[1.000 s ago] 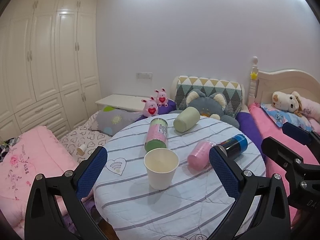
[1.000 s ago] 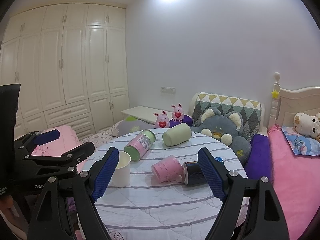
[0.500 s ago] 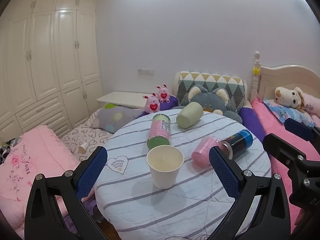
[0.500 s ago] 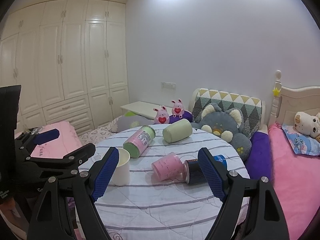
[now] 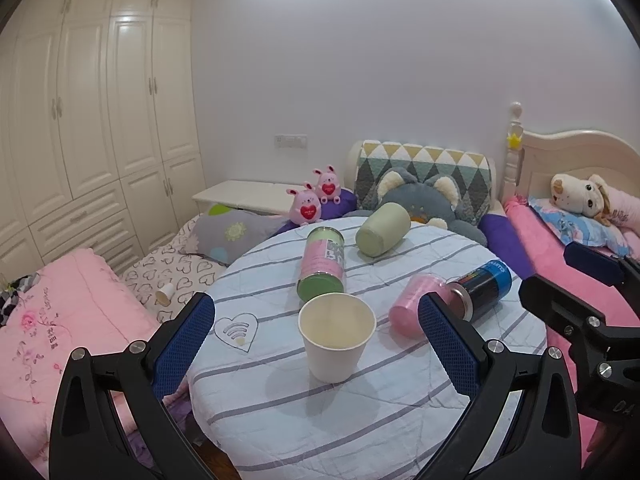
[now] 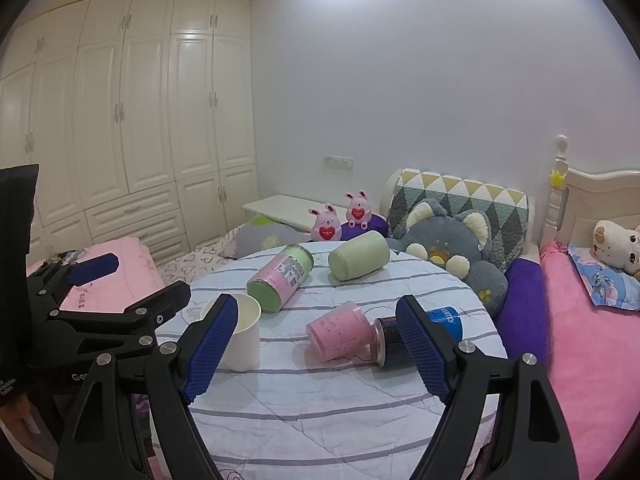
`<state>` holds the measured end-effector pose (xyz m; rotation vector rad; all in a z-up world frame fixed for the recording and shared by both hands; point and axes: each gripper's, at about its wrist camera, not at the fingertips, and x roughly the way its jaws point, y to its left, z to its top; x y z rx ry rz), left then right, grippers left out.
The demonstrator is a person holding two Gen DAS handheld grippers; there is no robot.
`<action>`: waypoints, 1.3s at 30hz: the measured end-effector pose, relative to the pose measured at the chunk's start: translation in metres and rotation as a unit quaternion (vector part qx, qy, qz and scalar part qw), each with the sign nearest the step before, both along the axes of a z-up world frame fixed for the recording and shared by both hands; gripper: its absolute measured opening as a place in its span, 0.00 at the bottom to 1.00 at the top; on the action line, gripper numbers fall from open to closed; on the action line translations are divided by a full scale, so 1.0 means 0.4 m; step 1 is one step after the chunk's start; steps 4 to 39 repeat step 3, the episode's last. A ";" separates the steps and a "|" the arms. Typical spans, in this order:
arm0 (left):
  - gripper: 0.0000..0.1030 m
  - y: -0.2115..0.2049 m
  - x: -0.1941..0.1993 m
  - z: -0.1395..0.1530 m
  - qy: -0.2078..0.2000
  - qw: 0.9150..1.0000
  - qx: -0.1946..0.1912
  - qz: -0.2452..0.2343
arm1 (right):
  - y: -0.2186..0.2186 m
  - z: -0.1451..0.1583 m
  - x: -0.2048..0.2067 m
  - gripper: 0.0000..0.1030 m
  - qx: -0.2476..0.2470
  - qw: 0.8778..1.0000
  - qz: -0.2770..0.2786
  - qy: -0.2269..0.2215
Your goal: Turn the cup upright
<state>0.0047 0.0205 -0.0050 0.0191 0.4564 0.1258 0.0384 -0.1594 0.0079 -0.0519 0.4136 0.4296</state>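
Observation:
A white paper cup (image 5: pixel 336 340) stands upright on the round striped table (image 5: pixel 360 420); it also shows in the right wrist view (image 6: pixel 244 336). A pink cup (image 5: pixel 412 312) (image 6: pixel 340 332) lies on its side beside a blue-and-black can (image 5: pixel 484 290) (image 6: pixel 416 332). A pale green cup (image 5: pixel 382 234) (image 6: pixel 358 254) and a pink-and-green can (image 5: pixel 322 268) (image 6: pixel 280 278) lie on their sides farther back. My left gripper (image 5: pixel 316 344) is open and empty, held short of the white cup. My right gripper (image 6: pixel 316 348) is open and empty, held short of the pink cup.
A bed with pink bedding (image 5: pixel 560 256) stands on the right. Plush toys (image 5: pixel 416 200) and a patterned cushion (image 5: pixel 424 168) sit behind the table. Pink bedding (image 5: pixel 60 320) lies on the left, before white wardrobes (image 5: pixel 100 120).
Both views have drifted slightly; the table objects sit a little lower and closer in frame. Both grippers stay open and the objects have not moved.

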 end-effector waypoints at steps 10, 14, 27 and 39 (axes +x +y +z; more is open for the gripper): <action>1.00 0.011 0.008 -0.002 0.000 1.000 -0.002 -0.002 | 0.009 -0.004 0.008 0.80 -0.002 1.000 0.002 0.003; 1.00 0.011 0.008 -0.002 0.000 1.000 -0.002 -0.002 | 0.009 -0.004 0.008 0.80 -0.002 1.000 0.002 0.003; 1.00 0.011 0.008 -0.002 0.000 1.000 -0.002 -0.002 | 0.009 -0.004 0.008 0.80 -0.002 1.000 0.002 0.003; 1.00 0.011 0.008 -0.002 0.000 1.000 -0.002 -0.002 | 0.009 -0.004 0.008 0.80 -0.002 1.000 0.002 0.003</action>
